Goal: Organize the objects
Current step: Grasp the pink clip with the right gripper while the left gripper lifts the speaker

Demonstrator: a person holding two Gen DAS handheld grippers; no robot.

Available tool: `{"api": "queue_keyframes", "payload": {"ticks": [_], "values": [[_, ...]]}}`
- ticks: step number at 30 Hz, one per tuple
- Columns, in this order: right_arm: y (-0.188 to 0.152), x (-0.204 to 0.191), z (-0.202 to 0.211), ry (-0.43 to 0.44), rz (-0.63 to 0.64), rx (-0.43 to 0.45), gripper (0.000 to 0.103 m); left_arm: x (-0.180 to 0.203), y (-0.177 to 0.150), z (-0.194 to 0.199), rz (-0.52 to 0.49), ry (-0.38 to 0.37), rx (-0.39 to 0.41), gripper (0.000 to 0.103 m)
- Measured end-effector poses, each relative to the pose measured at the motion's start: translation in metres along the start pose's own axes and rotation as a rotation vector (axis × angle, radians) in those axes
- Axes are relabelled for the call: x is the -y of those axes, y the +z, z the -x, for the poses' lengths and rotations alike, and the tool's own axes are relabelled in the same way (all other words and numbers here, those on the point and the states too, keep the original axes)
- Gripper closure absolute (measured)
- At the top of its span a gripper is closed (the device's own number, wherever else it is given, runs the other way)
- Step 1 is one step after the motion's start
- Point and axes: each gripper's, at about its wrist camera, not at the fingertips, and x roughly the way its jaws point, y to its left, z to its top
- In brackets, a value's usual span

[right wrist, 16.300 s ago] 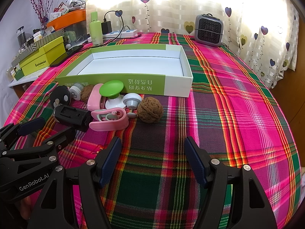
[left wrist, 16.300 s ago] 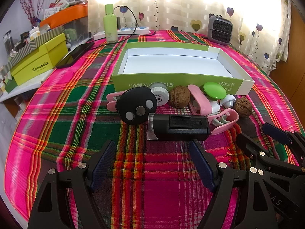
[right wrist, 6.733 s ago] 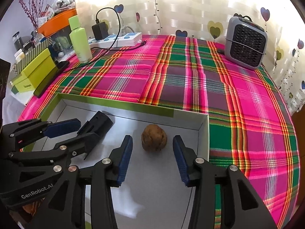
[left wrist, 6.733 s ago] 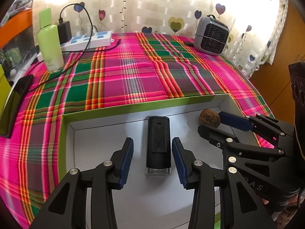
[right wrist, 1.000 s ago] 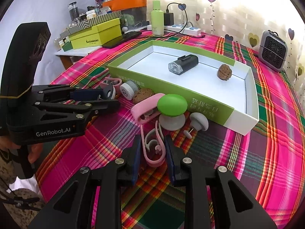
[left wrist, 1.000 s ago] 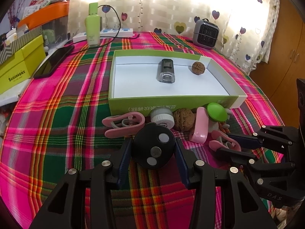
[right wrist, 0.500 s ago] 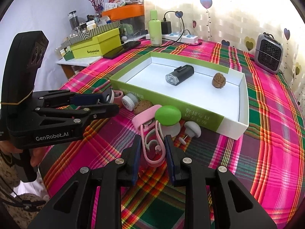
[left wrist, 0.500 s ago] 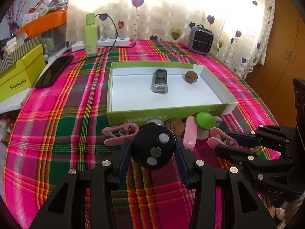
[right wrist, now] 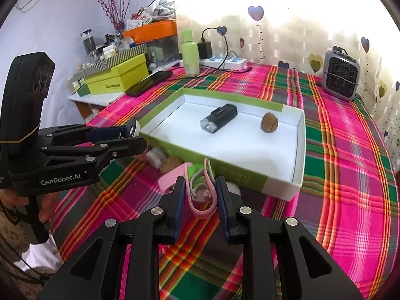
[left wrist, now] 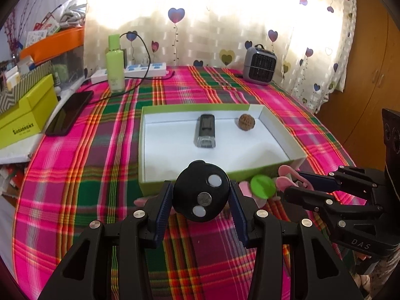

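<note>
Above the plaid tablecloth (left wrist: 100, 150), both grippers hold small items near the green-and-white box (left wrist: 147, 150).

Left gripper (left wrist: 201, 206) is clamped on a round black disc (left wrist: 201, 195) with three buttons, raised in front of the box's near wall. Right gripper (right wrist: 200, 198) is pinched narrow on a pink clip (right wrist: 202, 195), also close to that wall. Inside the box lie a black flashlight (right wrist: 218, 118) and a walnut (right wrist: 269, 122), apart from each other. Outside it, by the near wall, sit a green cap (left wrist: 263, 186), a second walnut (right wrist: 170, 163), a white round piece (right wrist: 155, 156) and another pink clip (right wrist: 170, 180).
</note>
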Motion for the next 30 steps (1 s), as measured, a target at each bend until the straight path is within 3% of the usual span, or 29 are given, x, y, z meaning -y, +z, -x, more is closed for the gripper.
{"api": "queue_keyframes", "payload": {"ticks": [30], "values": [[0.050, 0.040, -0.045, -0.081, -0.073, -0.029, 0.078, -0.012, 0.056, -0.055, 0.025, -0.009, -0.029, 0.060]]}}
